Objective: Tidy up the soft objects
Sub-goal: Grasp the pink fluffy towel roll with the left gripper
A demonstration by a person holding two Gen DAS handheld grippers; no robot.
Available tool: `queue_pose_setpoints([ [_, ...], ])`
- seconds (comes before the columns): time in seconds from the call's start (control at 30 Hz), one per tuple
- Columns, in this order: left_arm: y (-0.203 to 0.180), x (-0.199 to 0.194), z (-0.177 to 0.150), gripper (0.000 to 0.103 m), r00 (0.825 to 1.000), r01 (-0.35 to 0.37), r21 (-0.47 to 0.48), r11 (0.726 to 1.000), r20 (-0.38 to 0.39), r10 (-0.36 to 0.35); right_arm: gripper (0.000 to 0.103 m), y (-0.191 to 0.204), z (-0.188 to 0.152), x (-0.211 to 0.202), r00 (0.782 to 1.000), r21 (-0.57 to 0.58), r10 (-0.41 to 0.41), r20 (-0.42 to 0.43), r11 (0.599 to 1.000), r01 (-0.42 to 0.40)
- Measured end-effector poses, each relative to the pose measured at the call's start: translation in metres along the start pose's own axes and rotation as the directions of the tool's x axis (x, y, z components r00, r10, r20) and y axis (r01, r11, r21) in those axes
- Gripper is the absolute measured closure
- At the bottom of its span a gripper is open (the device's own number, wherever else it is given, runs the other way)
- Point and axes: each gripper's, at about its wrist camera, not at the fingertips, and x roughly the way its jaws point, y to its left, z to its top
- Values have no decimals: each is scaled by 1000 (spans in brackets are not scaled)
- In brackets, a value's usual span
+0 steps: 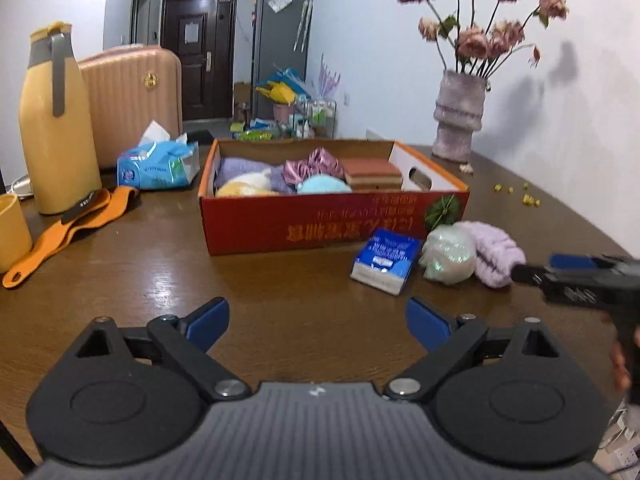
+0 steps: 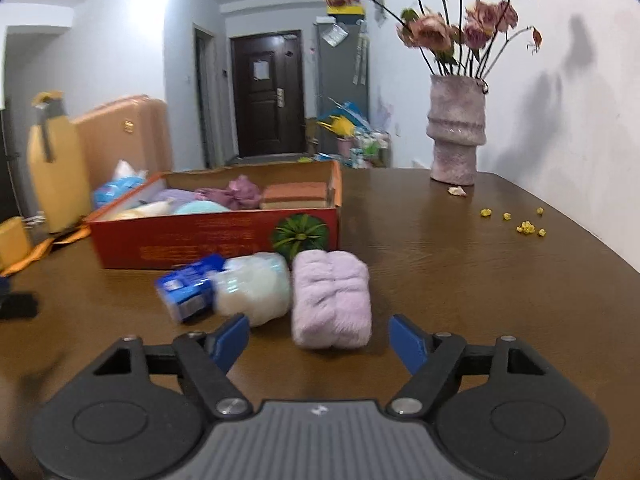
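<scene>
The right gripper (image 2: 319,336) hangs with jaws spread and empty; the lilac rolled towel (image 2: 330,298) lies on the table (image 2: 460,264) just ahead, long axis pointing away (towards the red box (image 2: 208,240)). The left gripper (image 1: 318,320), also wide and empty, sits farther off.

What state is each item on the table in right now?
Red cardboard box: open-topped, already holding soft items.
Folded lilac fluffy towel: outside the box, on the table, ungripped.
Pale green mesh bath pouf: on the table, against the towel.
Blue-and-white tissue pack: on the table, tilted.
Left hand-held gripper: open, empty.
Right hand-held gripper: open, towel just ahead.
</scene>
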Motion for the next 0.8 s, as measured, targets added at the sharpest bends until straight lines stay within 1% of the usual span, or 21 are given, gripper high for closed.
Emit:
queue_pose_setpoints([
  [0.1,-4,9,-2,6,1000,2,12,1000,-20,-2,39,0,6,33,997,-14,-65,-37,998,64],
  [0.17,-7,13,-3,6,1000,-4,23,1000,-30,4,51,-3,6,46,994,-15,-93,-61,996,93],
  [0.2,-8,16,-4,6,999,-4,28,1000,-35,5,61,-5,4,49,993,-8,-90,-71,996,90],
  [0.27,-10,19,-5,6,999,0,30,1000,-47,1,64,-12,-1,45,995,20,-74,-71,997,76],
  [0.33,-11,23,-6,6,998,10,29,1000,-58,-8,72,-19,-7,31,995,29,-82,-52,996,83],
  [0.4,-14,26,-8,6,997,31,25,999,-72,-30,74,-23,-18,11,997,18,-70,-38,997,71],
  [0.47,-19,28,-11,6,994,72,19,997,-87,-70,74,-24,-32,-13,999,-8,-29,-38,1000,29],
  [0.53,-24,29,-13,6,987,132,8,991,-96,-131,74,-22,-46,-37,998,-63,64,-28,996,-66],
  [0.57,-27,29,-13,6,978,181,-10,984,-101,-181,74,-20,-53,-46,993,-86,118,-27,989,-120],
  [0.6,-30,29,-13,6,968,222,-31,975,-110,-224,74,-16,-58,-54,984,-108,174,-33,978,-176],
  [0.63,-33,30,-11,6,958,257,-50,965,-120,-261,73,-10,-63,-60,969,-148,242,-43,958,-246],
  [0.67,-36,30,-10,6,950,280,-61,958,-127,-285,72,-3,-67,-63,956,-184,289,-55,938,-294],
  [0.7,-42,30,-10,6,944,299,-64,952,-129,-305,67,4,-70,-65,949,-211,307,-67,925,-315],
  [0.77,-49,33,-13,18,940,302,-58,952,-150,-307,64,11,-70,-65,953,-228,294,-69,926,-302],
  [0.8,-52,36,-16,32,940,289,-56,956,-173,-295,62,11,-69,-66,954,-225,291,-69,927,-299],
])
